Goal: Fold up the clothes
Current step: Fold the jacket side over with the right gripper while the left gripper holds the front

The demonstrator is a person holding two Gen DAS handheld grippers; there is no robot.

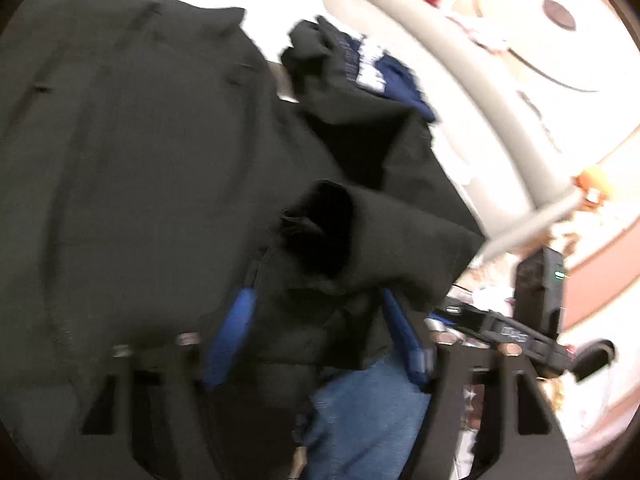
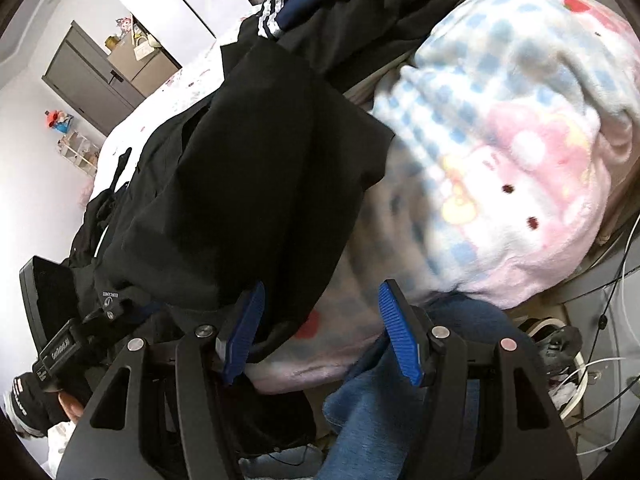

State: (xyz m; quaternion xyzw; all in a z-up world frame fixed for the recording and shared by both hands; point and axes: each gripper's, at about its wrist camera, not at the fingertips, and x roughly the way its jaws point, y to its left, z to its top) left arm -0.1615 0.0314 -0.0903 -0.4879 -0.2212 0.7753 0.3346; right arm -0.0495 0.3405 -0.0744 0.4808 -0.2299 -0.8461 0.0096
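Left wrist: left gripper (image 1: 320, 320) pinches black garment (image 1: 160, 160); right gripper (image 2: 320, 328) spread

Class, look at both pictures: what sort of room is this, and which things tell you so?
Probably a bedroom: a cartoon fleece blanket heaped on a bed, dark clothes piled beside it, and a grey cabinet against the wall.
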